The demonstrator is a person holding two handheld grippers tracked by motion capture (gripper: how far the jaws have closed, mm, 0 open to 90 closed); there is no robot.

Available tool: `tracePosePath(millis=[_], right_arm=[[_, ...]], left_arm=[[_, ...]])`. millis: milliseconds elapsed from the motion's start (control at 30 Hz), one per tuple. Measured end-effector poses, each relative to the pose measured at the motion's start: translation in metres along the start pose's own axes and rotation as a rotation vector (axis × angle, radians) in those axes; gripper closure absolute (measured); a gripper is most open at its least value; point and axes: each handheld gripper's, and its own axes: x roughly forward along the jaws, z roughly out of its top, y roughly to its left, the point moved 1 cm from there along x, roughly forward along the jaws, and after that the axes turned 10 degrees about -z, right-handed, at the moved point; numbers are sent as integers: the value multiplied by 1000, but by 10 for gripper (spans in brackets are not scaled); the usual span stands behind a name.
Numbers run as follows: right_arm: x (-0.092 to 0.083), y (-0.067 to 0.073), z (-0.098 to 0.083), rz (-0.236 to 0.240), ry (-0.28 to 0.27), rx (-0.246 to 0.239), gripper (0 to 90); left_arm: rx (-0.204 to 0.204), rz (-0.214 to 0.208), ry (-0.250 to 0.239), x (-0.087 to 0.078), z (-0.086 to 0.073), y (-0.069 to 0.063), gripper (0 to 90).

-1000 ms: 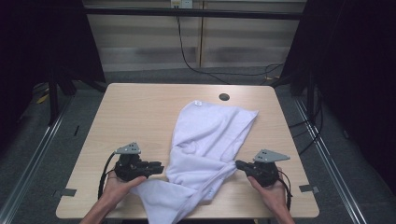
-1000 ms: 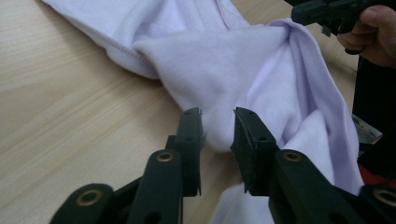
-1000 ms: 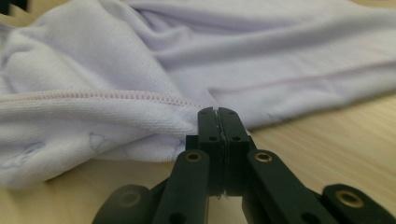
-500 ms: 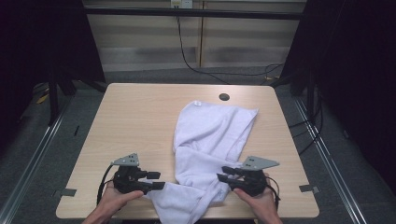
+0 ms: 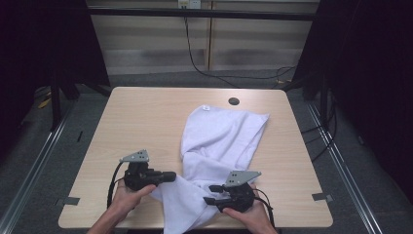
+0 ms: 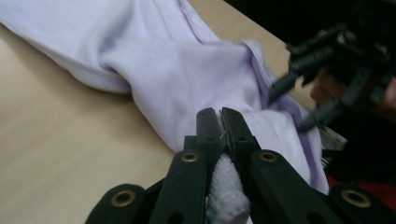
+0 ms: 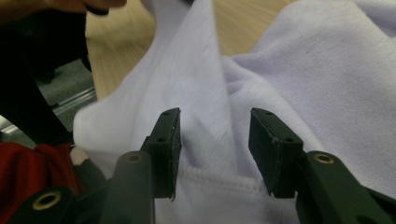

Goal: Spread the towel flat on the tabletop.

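A white garment lies on the wooden bench, spread from near the far middle down to the near edge, where its lower part hangs a little over the edge between the two hands. At the far end of the cloth a small white tag shows, and just beyond it there is a round dark hole in the bench top. The left gripper is held in the left hand at the near left side of the cloth; its jaws are pressed together on a fold of the fabric — in the left gripper view the white cloth is squeezed between them and comes out behind the jaws. The right gripper is held in the right hand at the near right side and points toward the cloth. Its jaws stand apart, and in the right gripper view the cloth with a stitched hem lies between and below them, but they do not grip it. A grey three-cornered plate sits on top of the left gripper, and another is on the right one.
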Motion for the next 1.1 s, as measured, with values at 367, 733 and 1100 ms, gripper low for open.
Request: tracePosePath(millis=[367,733,1100], right_arm=[[28,15,15,106,11,-66,577],[39,33,-3,180,109,-158,738],[-17,-27,32,-20,-156,59,878]], left_arm=[[-107,93,-3,11,1,46,668],[-160,178,-122,-64,-22,58,626],[-126,167,-158,-64,-14,46,600]])
